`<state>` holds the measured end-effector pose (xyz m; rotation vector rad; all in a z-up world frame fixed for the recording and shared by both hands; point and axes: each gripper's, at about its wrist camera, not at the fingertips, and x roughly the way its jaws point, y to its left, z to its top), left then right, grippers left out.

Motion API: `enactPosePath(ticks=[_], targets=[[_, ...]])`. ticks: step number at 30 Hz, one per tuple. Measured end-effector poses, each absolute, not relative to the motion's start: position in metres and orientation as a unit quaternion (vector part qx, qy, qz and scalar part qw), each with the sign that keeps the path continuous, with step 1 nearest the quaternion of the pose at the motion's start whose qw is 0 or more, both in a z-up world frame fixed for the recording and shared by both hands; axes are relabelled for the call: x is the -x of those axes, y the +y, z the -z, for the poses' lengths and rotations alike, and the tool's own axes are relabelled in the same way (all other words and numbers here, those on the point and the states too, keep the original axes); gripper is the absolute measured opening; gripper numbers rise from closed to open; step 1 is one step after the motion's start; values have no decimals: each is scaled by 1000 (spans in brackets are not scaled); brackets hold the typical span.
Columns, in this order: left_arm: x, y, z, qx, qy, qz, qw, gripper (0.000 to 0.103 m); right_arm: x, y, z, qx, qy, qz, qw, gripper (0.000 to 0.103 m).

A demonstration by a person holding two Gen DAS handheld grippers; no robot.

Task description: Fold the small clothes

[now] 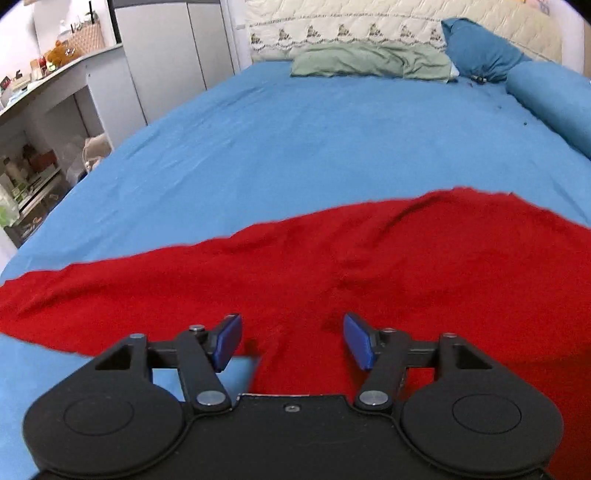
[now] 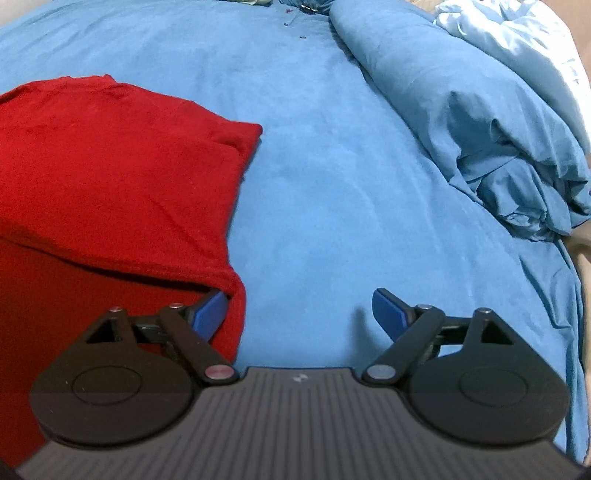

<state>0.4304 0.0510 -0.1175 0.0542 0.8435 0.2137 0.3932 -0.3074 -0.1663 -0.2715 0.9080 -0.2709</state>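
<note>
Bed (image 1: 295, 129) | red garment (image 1: 332, 266) under parted left tongs (image 1: 291, 341), seemingly unheld

A garment (image 1: 332, 266) is lying spread on the bed sheet (image 1: 295, 140), at the sheet's near end in the left wrist view. Two pillows (image 1: 369, 61) (image 1: 480, 48) are resting at the sheet's far end, against the headboard (image 1: 369, 22). A bunched duvet (image 2: 480, 129) is lying along the sheet's right side. Cluttered shelves (image 1: 44, 110) are standing off the sheet's left edge. Both grippers (image 1: 291, 341) (image 2: 299, 314) are hovering over the sheet's near end, the left over the garment, the right at its right edge.
</note>
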Motion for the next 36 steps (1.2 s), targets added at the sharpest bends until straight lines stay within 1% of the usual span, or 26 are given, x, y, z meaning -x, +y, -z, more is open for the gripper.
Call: enactPosePath(ticks=[2,6,10,12,16,18,19,21,24,26,28,30,33,36], targets=[[-427,60,118,-9,411,-75,908,67,-390,-301,161,131,426,123,887,101],[-435,56,115,-13,402,-46,914,66,-378,-293,149,117,401,110,902,101],[-455,23,108,3,388,17,921,66,-376,-283,135,69,359,74,928,101],[-467,3,109,2,388,51,920,67,-386,-276,134,48,351,50,934,102],[-486,-33,129,-12,407,81,910,68,-418,-274,159,-44,399,-10,916,102],[-493,-40,139,-19,427,71,901,66,-424,-279,178,-53,431,11,901,101],[-493,-42,141,-13,433,68,899,66,-419,-284,183,-66,425,6,903,101],[-487,-49,135,6,429,94,899,66,-415,-289,178,-72,425,-4,902,101],[-477,-72,125,-18,417,142,897,67,-418,-298,156,-93,401,-29,911,102],[-472,-90,123,-25,413,181,892,67,-435,-311,145,-113,384,-39,916,102],[-469,-109,124,-8,420,221,880,67,-461,-325,142,-129,379,-51,915,102],[-467,-139,128,5,429,271,862,67,-483,-338,141,-135,375,-58,915,102],[-460,-189,129,-12,414,335,846,67,-504,-360,139,-176,378,-90,904,102],[-449,-228,133,-30,404,378,832,67,-521,-379,138,-201,400,-137,884,102]])
